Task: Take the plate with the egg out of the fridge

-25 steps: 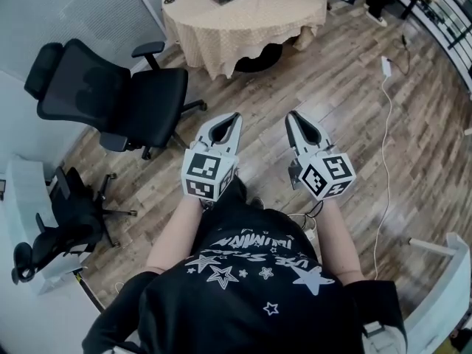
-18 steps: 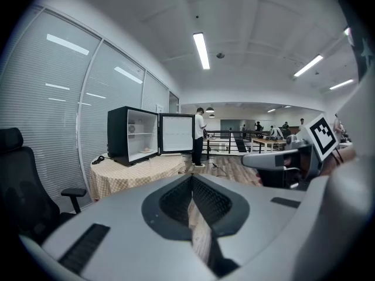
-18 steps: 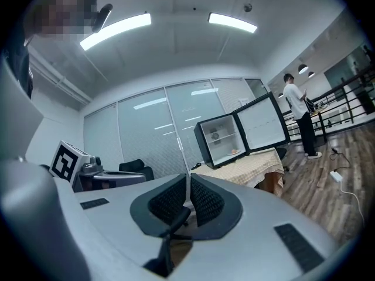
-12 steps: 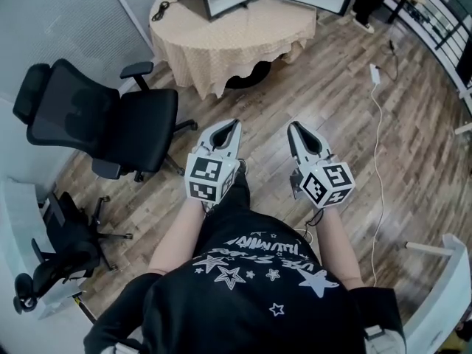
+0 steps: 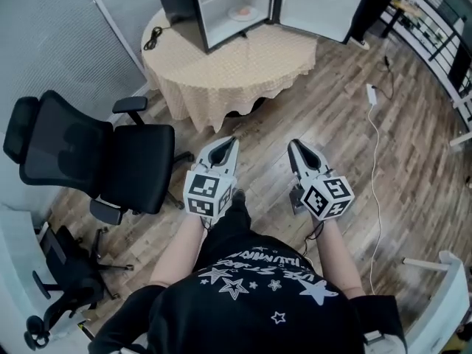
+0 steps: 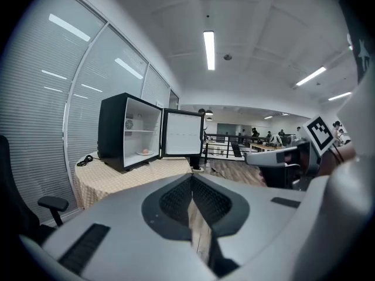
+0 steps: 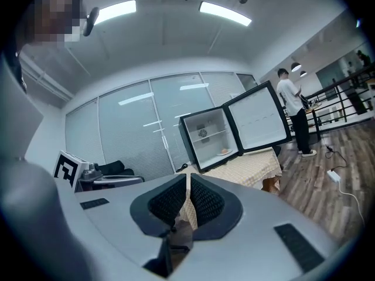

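- Pale plate with the egg (image 5: 242,11) rests inside the open black fridge (image 5: 177,9), at the far edge of the beige-clothed round surface (image 5: 221,65).
- Left claw (image 5: 234,141) and right claw (image 5: 293,144): both closed, empty, well apart from it.
- Approach, grasp and removal are all left to do.

Wood floor (image 5: 354,139), round cloth-covered table (image 5: 221,72) ahead, 2 black office chairs (image 5: 118,161) left, blinds wall (image 5: 59,43), ceiling strip lights (image 6: 210,50)

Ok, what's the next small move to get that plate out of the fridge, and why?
Probably walk forward to the table. The fridge on it already stands open with the plate inside, but the left tool and right tool are both shut, empty and well short of it.
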### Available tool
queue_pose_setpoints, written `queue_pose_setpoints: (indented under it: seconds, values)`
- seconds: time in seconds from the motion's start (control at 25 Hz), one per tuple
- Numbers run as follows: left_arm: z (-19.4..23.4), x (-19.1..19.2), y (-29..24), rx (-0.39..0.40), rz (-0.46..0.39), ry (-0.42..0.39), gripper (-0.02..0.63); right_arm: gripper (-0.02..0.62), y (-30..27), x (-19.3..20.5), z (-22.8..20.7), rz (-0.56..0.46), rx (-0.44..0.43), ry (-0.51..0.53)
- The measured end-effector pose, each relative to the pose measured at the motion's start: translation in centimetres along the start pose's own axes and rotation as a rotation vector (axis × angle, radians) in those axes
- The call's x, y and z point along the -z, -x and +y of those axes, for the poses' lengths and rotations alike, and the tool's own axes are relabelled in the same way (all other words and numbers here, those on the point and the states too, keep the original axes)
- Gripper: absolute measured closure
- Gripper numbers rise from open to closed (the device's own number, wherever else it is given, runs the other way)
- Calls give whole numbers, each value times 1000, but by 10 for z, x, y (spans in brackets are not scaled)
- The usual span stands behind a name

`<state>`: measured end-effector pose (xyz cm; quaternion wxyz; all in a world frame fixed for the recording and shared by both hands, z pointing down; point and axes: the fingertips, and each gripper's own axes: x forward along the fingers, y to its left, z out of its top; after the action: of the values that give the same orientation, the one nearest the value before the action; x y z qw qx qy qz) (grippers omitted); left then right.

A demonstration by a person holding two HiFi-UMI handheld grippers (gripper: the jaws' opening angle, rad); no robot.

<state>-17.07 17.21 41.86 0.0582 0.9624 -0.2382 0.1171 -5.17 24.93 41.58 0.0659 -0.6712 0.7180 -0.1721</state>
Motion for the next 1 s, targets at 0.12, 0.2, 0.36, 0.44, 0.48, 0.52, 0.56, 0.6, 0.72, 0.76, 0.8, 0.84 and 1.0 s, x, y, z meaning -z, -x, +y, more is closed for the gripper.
queue_pose_setpoints:
  seconds: [0.12,0.2,0.36,0.44,0.48,0.52,0.56,0.6,0.72,0.76,0.8,0.84,1.0]
  values:
    - [24,-9,-21,11,9,-6,597,557,-27,-5,-10,26,10,5]
    - [41,-19,-37,25,2,-6,597,557,-47,-14,-17,28,18,-3]
    - [65,-26,-67,82,9,-10,597,557,-90,-27,-26,31,20,-11]
    - [77,-31,-83,101,5,-22,597,557,-113,-35,-31,33,24,4]
    - [84,-34,-90,108,3,-27,597,557,-123,-39,-34,33,27,7]
    - [90,-35,-97,114,2,-29,597,557,-130,-42,-37,32,32,7]
    - [96,-36,-104,119,4,-29,597,557,-137,-44,-40,30,42,4]
    - [101,-36,-110,125,7,-26,597,557,-142,-46,-44,27,53,2]
    - [112,-37,-125,147,16,-22,597,557,-151,-46,-54,30,87,-7]
    - [113,-36,-130,156,19,-23,597,557,-152,-43,-58,39,97,-13]
    - [113,-35,-134,163,21,-22,597,557,-153,-39,-62,49,106,-19]
    - [115,-33,-139,169,24,-18,598,557,-155,-35,-66,59,116,-27]
    - [126,-22,-149,180,37,-1,597,557,-166,-23,-75,72,144,-55]
